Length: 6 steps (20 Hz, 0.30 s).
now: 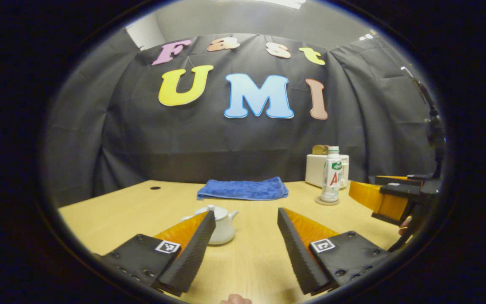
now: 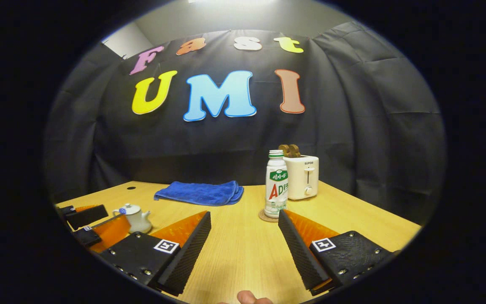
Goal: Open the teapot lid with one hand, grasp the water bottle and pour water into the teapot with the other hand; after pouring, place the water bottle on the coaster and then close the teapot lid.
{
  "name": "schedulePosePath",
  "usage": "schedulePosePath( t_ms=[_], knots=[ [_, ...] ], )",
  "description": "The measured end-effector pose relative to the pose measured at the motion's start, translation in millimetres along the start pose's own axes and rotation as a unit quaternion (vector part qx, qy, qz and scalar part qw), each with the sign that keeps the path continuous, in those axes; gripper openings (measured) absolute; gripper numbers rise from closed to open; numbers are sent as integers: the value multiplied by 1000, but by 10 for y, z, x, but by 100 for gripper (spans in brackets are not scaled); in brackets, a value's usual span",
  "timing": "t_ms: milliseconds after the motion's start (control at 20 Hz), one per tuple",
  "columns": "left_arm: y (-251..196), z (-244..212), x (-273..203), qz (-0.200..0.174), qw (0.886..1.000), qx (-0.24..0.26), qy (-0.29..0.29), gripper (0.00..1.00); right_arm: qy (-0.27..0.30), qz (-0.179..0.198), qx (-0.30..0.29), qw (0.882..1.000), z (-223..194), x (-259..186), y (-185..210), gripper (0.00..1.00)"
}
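Now we are holding the left gripper (image 1: 246,215) and right gripper (image 2: 245,215) with fingers apart. We are seeing the teapot (image 1: 222,226), lid on, at eleven o'clock, and the bottle (image 2: 276,182) standing on its coaster (image 2: 265,217) at one.

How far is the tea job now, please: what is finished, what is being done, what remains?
Done: nothing visible. The teapot has its lid on, and the water bottle stands upright on the coaster. In hand: nothing; the left hand-held gripper and right hand-held gripper are open and hold nothing. Left: lift lid, pour, return bottle, close lid.
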<state>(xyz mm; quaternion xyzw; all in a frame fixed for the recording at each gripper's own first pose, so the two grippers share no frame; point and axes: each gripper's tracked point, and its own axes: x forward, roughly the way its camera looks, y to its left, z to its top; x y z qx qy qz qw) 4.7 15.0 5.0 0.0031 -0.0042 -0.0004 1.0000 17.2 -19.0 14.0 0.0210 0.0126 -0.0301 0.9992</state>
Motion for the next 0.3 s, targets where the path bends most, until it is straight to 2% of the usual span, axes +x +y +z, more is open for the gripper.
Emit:
schedulePosePath(
  t_ms=[100,250,300],
  knots=[
    [-98,-32,-52,-4,1000,1,6,100,12,9,-4,1000,-186,-101,140,98],
    [-53,-29,-93,12,1000,-2,5,100,-13,-5,-23,1000,-105,-160,170,99],
    [-68,-21,-80,12,1000,0,6,100,-6,-3,-24,1000,-138,-200,206,98]
  ],
)
